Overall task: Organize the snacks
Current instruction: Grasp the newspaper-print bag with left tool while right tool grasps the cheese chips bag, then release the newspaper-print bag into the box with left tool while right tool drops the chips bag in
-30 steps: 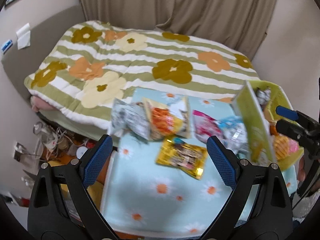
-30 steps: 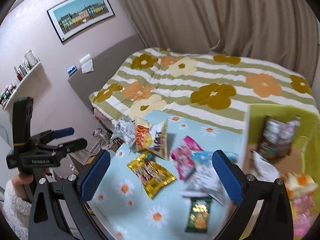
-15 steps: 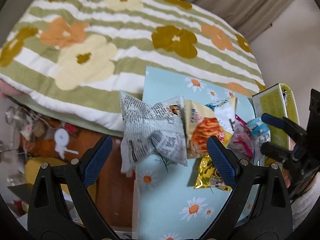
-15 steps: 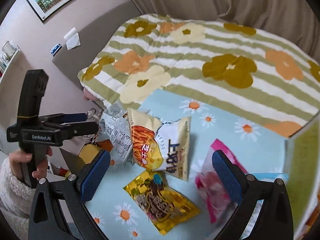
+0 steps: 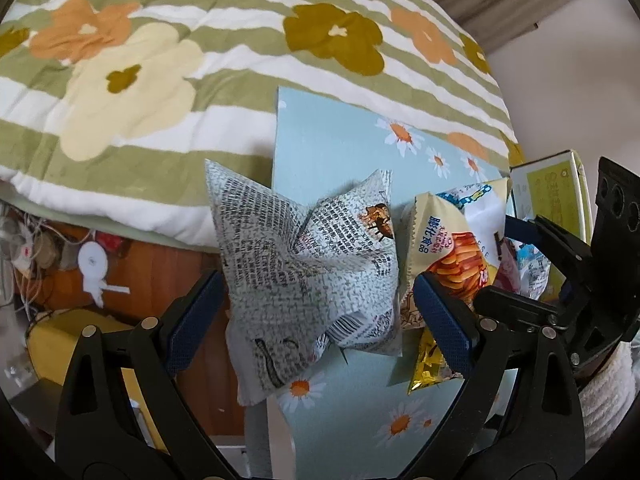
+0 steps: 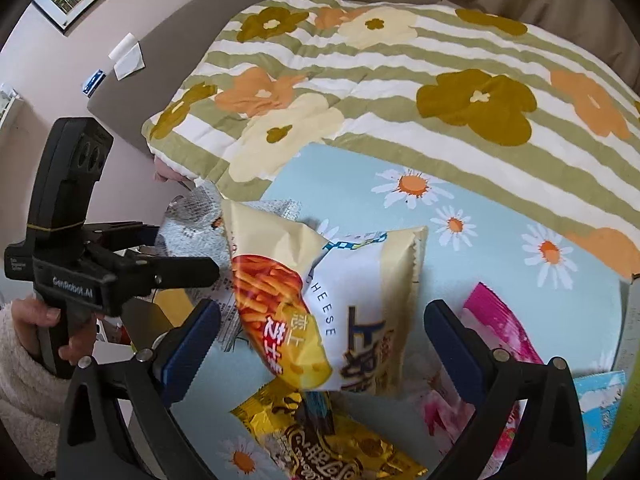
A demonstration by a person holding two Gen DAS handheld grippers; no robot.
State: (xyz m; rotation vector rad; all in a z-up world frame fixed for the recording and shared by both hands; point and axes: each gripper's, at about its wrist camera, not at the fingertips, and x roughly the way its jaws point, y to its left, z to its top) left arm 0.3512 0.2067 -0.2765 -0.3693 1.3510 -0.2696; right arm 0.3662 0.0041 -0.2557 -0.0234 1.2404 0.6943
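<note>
Left hand-held gripper [image 5: 316,312] hangs released, jaws wide either side of the newsprint bag [image 5: 308,276], which overhangs the table [image 5: 320,136] edge at seven o'clock, so a nudge could tip it off. Right hand-held gripper [image 6: 320,344], also unclenched, straddles the cheese snack bag [image 6: 320,300]. Both seem steeply nose-down.

Both tongs lowered closer, left tongs [image 5: 318,316] over newsprint bag [image 5: 304,276]
</note>
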